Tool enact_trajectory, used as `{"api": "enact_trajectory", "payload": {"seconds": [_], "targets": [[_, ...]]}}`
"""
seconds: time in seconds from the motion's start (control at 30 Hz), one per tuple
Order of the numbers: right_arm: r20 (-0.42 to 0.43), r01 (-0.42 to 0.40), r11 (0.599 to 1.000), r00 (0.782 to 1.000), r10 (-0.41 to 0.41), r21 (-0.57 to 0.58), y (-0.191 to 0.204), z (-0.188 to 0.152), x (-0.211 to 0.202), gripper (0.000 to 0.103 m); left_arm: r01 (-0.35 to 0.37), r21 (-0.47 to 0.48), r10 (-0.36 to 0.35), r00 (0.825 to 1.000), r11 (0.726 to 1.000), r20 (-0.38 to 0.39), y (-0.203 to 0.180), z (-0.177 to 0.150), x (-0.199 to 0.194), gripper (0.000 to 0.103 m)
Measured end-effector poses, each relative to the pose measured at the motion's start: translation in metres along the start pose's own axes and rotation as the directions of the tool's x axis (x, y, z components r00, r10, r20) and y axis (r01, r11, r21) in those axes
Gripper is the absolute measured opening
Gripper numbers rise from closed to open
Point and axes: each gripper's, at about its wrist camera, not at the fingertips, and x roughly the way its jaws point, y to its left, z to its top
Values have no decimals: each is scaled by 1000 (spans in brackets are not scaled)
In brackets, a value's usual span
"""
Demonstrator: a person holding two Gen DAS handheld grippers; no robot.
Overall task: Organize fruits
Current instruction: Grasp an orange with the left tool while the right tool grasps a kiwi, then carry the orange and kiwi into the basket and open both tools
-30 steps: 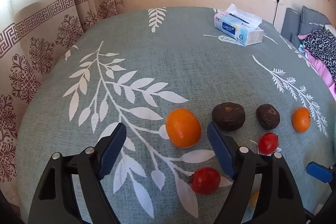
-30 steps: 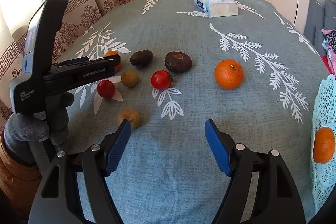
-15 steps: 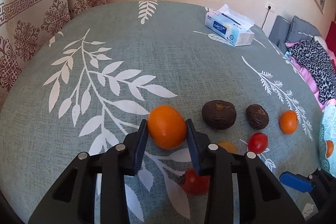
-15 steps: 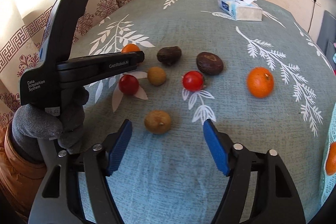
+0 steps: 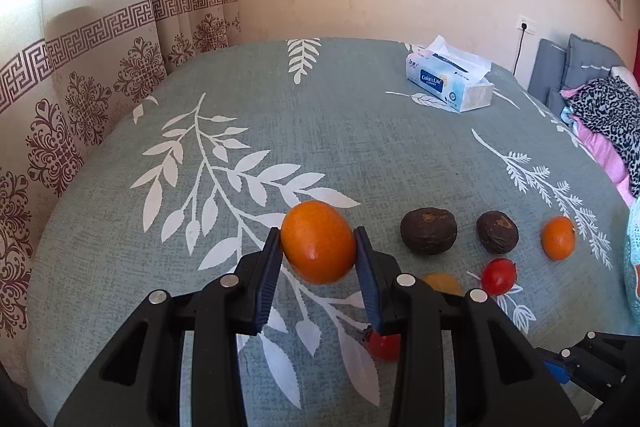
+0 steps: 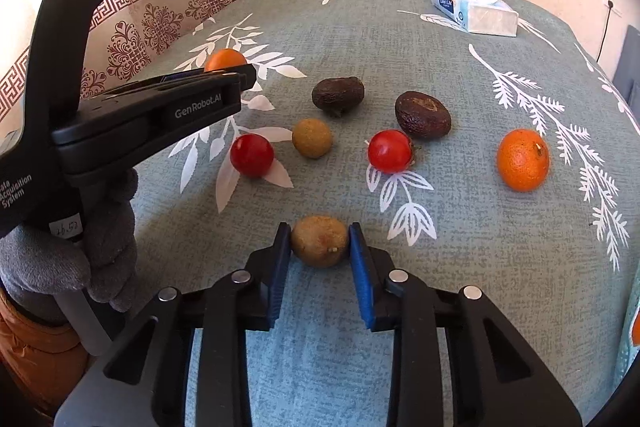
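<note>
Left claw (image 5: 318, 253) clamps the big orange (image 5: 318, 241) between both pads, at the near-left end of the fruit cluster; can't tell if it's lifted or touching the cloth. Right claw (image 6: 320, 247) pinches a brown-yellow round fruit (image 6: 319, 241) on the near side of the cluster.

Between them on the surface (image 6: 400, 27): two red tomatoes (image 6: 252, 155) (image 6: 390, 151), a second tan fruit (image 6: 312, 138), two dark wrinkled fruits (image 6: 338, 95) (image 6: 423, 115), all near each other but apart. Small orange (image 6: 523, 159) sits off to the right, well apart.

Open cloth behind and left of the cluster, and in front of the right claw. Tissue box (image 6: 474, 7) is at the far edge.

Surface is grey-green cloth with white leaf print. Patterned curtain (image 5: 100, 75) hangs on the left, beige wall behind, pile of clothes (image 5: 604, 115) at right.
</note>
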Motion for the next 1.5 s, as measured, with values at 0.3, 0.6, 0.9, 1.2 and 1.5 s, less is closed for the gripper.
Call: {"api": "enact_trajectory", "payload": {"seconds": [0.3,0.6,0.9,1.2,1.5], "targets": [[29,17,999,999,-19,42,-13,-5,-20,30,4,12,-4,1000,1000,10,-10,-8,-13,36],[76,53,994,995,-60,100,-36,-10,-46,30,28,31,-28,999,999,15,-27,-15,-25,36],[127,82,985,987,-102,154,-64,-19,-77,30,47,68,-49,999,997,18,-51,-18,-39,36],[184,116,968,970,-158,221,-94,-29,-110,30,69,132,-75,996,989,38,-85,-18,-57,36],[203,175,942,950,-238,286,-129,-47,-138,30,90,202,-103,993,975,50,-119,-21,-72,37]]}}
